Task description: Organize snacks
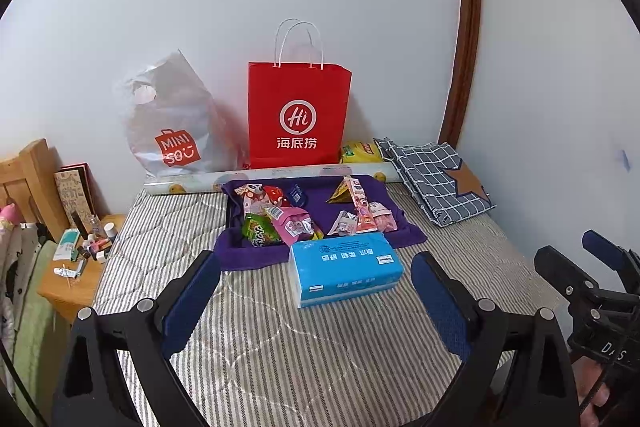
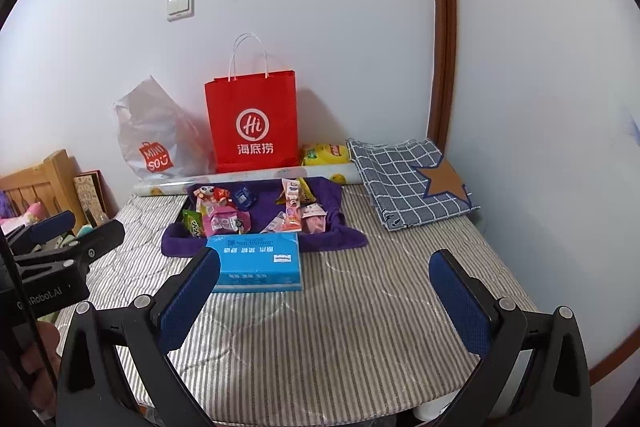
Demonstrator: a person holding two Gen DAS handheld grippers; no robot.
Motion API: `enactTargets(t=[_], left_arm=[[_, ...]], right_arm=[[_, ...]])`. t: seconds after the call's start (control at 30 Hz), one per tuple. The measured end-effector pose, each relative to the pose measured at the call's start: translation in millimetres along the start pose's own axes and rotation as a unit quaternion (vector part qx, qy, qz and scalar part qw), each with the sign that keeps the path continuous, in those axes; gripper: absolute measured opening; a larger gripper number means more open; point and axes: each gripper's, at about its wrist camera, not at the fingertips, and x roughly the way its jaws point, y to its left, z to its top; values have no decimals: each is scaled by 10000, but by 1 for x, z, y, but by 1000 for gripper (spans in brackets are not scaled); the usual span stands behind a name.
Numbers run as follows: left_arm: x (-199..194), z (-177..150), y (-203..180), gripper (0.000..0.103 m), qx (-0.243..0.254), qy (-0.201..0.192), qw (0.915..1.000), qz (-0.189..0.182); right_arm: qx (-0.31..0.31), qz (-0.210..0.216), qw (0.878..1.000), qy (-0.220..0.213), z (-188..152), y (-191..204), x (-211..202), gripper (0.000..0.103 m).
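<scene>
Several snack packets (image 1: 288,219) (image 2: 240,215) lie scattered on a purple cloth (image 1: 340,203) (image 2: 264,205) spread over a tray on the striped bed. A blue tissue pack (image 1: 344,267) (image 2: 258,261) lies just in front of the cloth. A red paper bag (image 1: 298,115) (image 2: 252,123) stands against the wall behind. My left gripper (image 1: 316,291) hovers open above the bed, short of the tissue pack. My right gripper (image 2: 326,287) is open too, to the right of the tissue pack. Neither holds anything.
A grey plastic shopping bag (image 1: 176,123) (image 2: 160,135) leans left of the red one. A yellow packet (image 1: 362,151) (image 2: 324,154) and a folded checked cloth (image 1: 436,179) (image 2: 408,179) sit at the back right. A wooden side table (image 1: 80,267) with small toiletries stands at the left.
</scene>
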Motion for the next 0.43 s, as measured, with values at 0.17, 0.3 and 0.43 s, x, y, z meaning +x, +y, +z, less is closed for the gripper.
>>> enactTargets(t=[0.17,0.3,0.43], left_arm=[[0,1,2,96,-8,8,10000,-21],[0,2,2,96,-13,-3,10000,-41],[-2,4,2,96,13,-68,10000,-13]], right_arm=[[-13,-50,10000,-7,1,0,0,103],[24,-23,10000,14,0,-1,-1,103],[39,-63,10000,2,2,-1,-2,103]])
